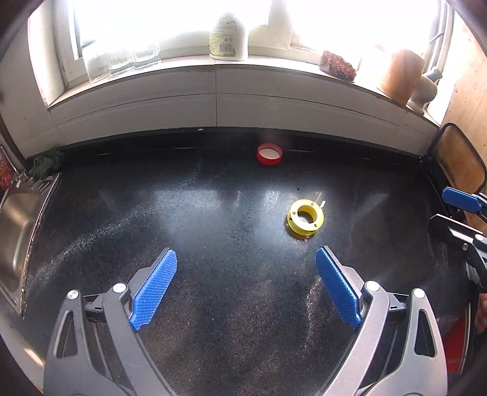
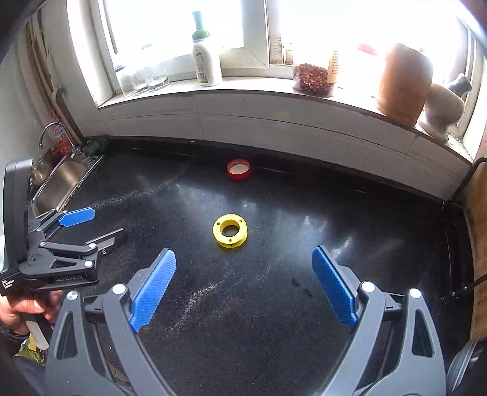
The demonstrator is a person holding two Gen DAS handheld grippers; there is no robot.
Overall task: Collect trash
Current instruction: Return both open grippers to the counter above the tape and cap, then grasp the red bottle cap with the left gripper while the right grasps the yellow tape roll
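Both hand-held grippers, left [image 1: 246, 289] and right [image 2: 243, 289], hovered released above the speckled black bench [image 1: 213, 304]. A yellow plastic spool [image 2: 230, 233] lay ahead. A red round lid [image 2: 239, 169] sat farther back.

Both wrist views look down and forward from close above, sharing the black countertop [image 1: 231, 213] beneath the window.

Strong daylight is admitted through the window [image 1: 182, 24] along the top of both frames, where the panes are blown out to plain white. The white bottle [image 1: 228, 33] on the sill is half washed out in the left wrist view. Pale glare patches are spread across the middle of the dark bench [image 1: 213, 304], and its speckles are picked out sharply. Straight edges are bowed by the fisheye lens, and the corners are darkened. Faint softness is seen near the frame edges.
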